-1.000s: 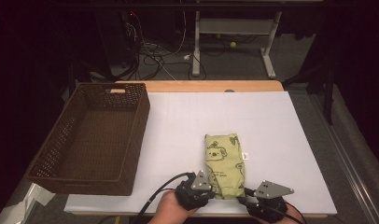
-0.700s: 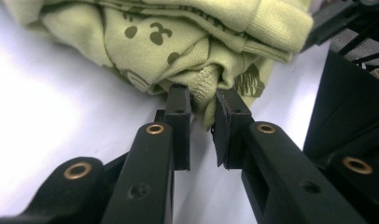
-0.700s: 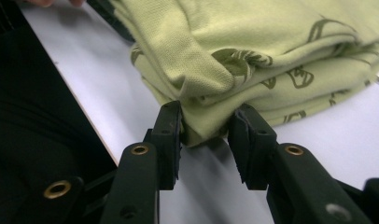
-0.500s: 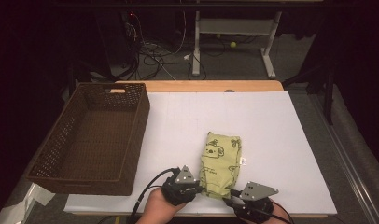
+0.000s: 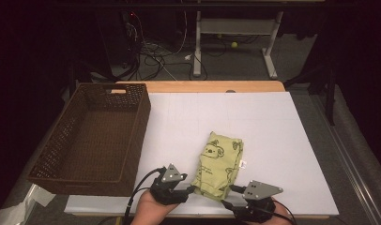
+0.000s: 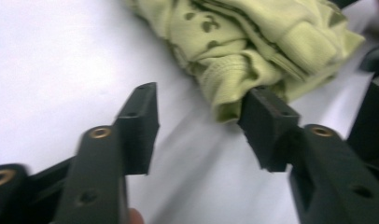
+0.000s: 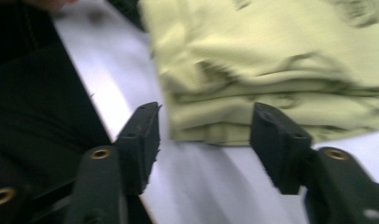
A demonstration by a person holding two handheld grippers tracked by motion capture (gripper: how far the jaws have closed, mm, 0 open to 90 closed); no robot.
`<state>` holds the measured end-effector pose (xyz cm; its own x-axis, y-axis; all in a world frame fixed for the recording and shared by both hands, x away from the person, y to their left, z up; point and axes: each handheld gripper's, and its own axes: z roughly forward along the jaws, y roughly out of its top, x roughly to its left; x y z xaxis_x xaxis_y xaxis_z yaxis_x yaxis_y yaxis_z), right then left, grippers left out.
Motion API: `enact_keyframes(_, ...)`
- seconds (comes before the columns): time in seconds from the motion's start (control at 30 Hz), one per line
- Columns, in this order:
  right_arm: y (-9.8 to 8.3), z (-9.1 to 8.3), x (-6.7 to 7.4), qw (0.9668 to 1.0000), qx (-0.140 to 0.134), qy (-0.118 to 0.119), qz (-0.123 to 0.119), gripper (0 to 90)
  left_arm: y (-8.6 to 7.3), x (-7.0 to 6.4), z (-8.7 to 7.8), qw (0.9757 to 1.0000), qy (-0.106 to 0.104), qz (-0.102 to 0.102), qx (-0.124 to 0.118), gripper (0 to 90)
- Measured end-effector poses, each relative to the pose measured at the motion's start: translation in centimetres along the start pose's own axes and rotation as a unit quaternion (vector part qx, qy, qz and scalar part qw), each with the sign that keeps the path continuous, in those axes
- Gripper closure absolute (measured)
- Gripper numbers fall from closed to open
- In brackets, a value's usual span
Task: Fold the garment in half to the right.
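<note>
A folded yellow-green cloth (image 5: pixel 219 164) with a koala print lies on the white table (image 5: pixel 273 131), near its front edge. My left gripper (image 5: pixel 191 189) sits just left of the cloth's near end and points right at it. Its jaws have just been opening. In the left gripper view the gripper (image 6: pixel 200 100) is open, and a corner of the cloth (image 6: pixel 253 42) lies loose by the right jaw. My right gripper (image 5: pixel 232 189) sits at the cloth's near right corner. Its jaws have also just been opening, and the gripper (image 7: pixel 206 112) stands open around the folded edge of the cloth (image 7: pixel 271 65) without pressing it.
A brown wicker basket (image 5: pixel 142 126) stands at the table's left side. Cables trail from both grippers over the front edge. Beyond the far edge are a dark floor, cables and desk legs (image 5: pixel 197 47).
Both grippers have let go of the cloth's near end and their jaws have parted. The left hand has drawn back to the left. The cloth has settled slightly leftward.
</note>
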<state>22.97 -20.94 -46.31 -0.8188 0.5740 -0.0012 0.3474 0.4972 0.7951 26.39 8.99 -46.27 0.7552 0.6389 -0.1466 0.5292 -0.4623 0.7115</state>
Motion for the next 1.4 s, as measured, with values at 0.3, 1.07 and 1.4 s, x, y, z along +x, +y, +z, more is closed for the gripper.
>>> enact_keyframes(0.3,-1.1,-2.1,-3.7,0.9946,-0.03,-0.085,0.052,13.8,0.2,1.2,-0.7,0.9994,0.013,-0.032,-0.002,18.5)
enact_keyframes(1.07,-3.8,-6.1,-7.7,0.9735,-0.056,-0.192,0.111,0.4,1.3,2.1,1.5,0.9917,0.042,-0.028,0.118,0.0)
enact_keyframes(1.4,-4.6,-6.7,-7.7,0.9686,-0.058,-0.209,0.122,0.4,2.1,1.7,2.1,0.9866,0.052,0.004,0.154,0.0)
